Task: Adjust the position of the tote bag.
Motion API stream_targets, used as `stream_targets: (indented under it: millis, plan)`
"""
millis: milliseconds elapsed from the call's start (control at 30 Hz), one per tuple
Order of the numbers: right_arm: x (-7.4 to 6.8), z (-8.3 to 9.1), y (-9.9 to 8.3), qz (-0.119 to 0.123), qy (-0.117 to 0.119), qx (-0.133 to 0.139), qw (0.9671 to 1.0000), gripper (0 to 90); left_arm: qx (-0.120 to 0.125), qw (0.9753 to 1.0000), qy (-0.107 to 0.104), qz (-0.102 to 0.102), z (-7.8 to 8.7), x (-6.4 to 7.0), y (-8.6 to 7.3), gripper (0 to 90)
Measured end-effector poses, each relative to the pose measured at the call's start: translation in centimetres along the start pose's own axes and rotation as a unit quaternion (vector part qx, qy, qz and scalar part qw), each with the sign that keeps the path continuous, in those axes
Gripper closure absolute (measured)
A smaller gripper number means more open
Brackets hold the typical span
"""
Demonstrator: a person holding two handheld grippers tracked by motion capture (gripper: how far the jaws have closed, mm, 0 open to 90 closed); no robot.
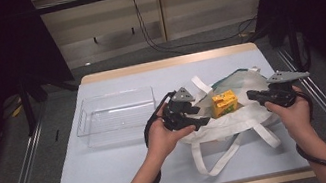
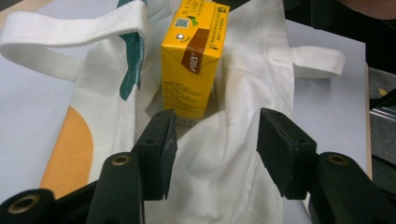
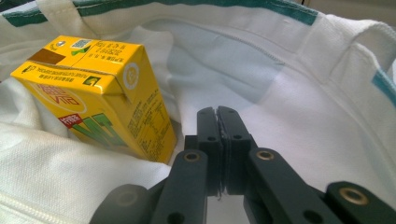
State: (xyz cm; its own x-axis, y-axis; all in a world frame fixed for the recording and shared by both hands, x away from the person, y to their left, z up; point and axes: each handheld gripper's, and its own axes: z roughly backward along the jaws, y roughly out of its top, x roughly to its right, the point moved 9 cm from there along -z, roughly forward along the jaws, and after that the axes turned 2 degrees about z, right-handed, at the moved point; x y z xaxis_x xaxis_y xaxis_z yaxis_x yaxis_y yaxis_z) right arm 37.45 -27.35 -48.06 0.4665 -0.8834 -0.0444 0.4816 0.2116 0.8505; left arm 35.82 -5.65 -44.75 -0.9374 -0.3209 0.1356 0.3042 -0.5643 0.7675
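- Left tongs (image 2: 212,154): jaws wide apart, nothing gripped, over white tote bag (image 2: 224,154) fabric.
- Right tongs (image 3: 218,154): jaws pressed together; can't tell if cloth pinched.
- 1 yellow drink carton (image 3: 93,93) lay in bag mouth, btwn both tongs.
- 1 clear bin (image 1: 117,117) left on bench (image 1: 114,171).

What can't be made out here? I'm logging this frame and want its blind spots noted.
- Yellow drink carton: its base is hidden by the white tote bag's cloth in both gripper views.
- Carton print: too small to read in the high view.
- Right gripper: jaws pressed together; any cloth pinched between them cannot be told.
- Clear plastic bin: glare on its walls blurs the inside.
- Bag's depths: covered by folds.
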Motion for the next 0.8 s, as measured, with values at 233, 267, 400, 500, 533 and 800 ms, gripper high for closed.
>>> stream_targets:
  millis: [233, 267, 400, 500, 533, 800]
  plan:
    - [-0.5, -0.1, -0.3, 0.007, 0.005, -0.003, 1.0000, 88.2, 0.002, 1.0000, -0.002, -0.006, 0.3, 0.1, 0.7, 49.8]
    - [-0.5, -0.1, -0.3, 0.006, 0.005, -0.005, 1.0000, 88.2, 0.000, 1.0000, -0.001, -0.007, 0.4, 0.1, 0.8, 49.8]
    - [-0.4, -0.1, -0.5, 0.006, 0.004, -0.007, 0.9999, 88.2, 0.010, 0.9999, 0.010, -0.004, 1.0, -0.3, 1.3, 48.2]
    - [-0.5, -0.2, -0.7, 0.005, 0.005, -0.010, 0.9999, 88.2, 0.013, 0.9998, 0.013, -0.002, 1.1, -0.6, 1.4, 48.6]
    - [-0.6, -0.2, -0.8, 0.005, 0.006, -0.010, 0.9999, 88.2, 0.011, 0.9998, 0.016, 0.000, 1.1, -0.7, 1.4, 48.7]
    - [-1.2, -0.5, -1.2, 0.008, 0.016, -0.016, 0.9997, 88.1, 0.014, 0.9996, 0.025, -0.001, 1.1, -1.2, 2.0, 51.0]
